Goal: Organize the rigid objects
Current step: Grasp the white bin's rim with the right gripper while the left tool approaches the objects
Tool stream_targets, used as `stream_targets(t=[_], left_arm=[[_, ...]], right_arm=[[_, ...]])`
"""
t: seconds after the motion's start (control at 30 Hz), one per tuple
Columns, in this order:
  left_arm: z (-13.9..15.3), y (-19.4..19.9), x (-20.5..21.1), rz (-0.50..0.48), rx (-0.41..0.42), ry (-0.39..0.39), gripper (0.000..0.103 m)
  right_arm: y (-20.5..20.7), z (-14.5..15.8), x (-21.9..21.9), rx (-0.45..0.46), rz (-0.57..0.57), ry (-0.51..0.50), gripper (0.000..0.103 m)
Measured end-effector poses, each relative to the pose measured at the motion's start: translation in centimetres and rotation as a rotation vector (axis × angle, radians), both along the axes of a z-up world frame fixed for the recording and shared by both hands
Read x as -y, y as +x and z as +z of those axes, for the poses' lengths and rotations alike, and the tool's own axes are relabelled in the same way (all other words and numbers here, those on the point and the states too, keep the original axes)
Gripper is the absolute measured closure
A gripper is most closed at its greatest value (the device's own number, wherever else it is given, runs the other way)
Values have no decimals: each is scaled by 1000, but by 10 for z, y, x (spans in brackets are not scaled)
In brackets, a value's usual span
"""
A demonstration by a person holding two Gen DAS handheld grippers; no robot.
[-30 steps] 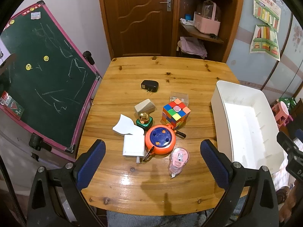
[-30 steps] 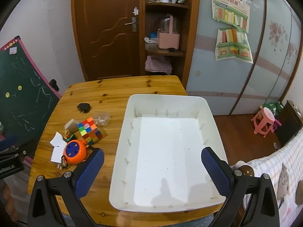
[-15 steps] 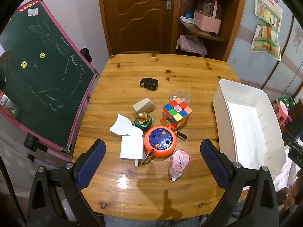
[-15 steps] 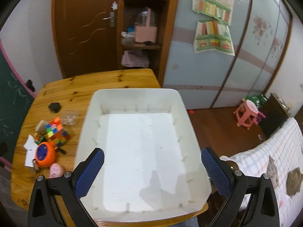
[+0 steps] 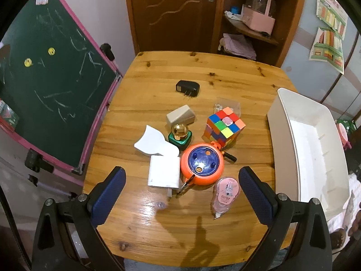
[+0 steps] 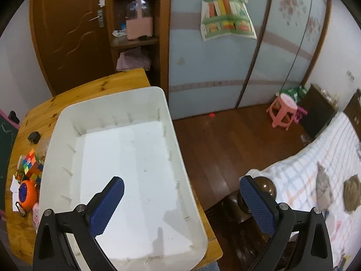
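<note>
Left hand-held gripper (image 5: 181, 188) now nearer the cluster, fingers spread and empty around the orange reel (image 5: 202, 164) and white charger (image 5: 164, 171) on the tabletop (image 5: 158, 85). Right hand-held gripper (image 6: 180, 199) swung off toward the floor, likewise spread and empty beside the empty white bin (image 6: 112, 113). Probably about to make a first pick; nothing binned yet.

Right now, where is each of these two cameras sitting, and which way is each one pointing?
Left wrist view: rides on the open left gripper, looking down at the wooden table with its multicoloured puzzle cube; only blue-padded fingers show.
Right wrist view: rides on the open right gripper, above the white plastic bin, aimed partly past the table's edge.
Shared: bin, table, cube.
</note>
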State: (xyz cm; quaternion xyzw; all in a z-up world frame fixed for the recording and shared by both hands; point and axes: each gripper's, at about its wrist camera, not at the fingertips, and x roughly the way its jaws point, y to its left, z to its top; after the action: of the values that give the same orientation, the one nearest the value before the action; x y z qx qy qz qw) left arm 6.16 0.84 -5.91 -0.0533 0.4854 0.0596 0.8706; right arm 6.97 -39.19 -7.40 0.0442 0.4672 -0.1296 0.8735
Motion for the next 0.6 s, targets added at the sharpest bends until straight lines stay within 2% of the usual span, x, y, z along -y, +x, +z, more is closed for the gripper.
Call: stream_targets(t=[0.13,0.3,0.37,0.47,0.5,0.57,0.6], left_arm=[[-9,2,-7,13,0,-38,3],[-16,3,-18,29,2,-72,3],[-20,2,-22,44,-5,-73,3],[-24,1,-25,55,-11,-64,3],[-25,1,-25,55,-12,-62,3],[-27,1,-26,57,-14,-65,3],[-27,0,-27,56,-14,-67,3]], right_arm=[[6,-25,11,-53,-13,6,3],[15,-54,13,-137,18,36,26],[16,-63,15,-162,18,60,44],[21,-75,16,-200,34,115,58],[21,-76,16,-204,39,117,60],[23,-78,11,-210,63,102,72],[25,-79,9,-213,73,95,72]])
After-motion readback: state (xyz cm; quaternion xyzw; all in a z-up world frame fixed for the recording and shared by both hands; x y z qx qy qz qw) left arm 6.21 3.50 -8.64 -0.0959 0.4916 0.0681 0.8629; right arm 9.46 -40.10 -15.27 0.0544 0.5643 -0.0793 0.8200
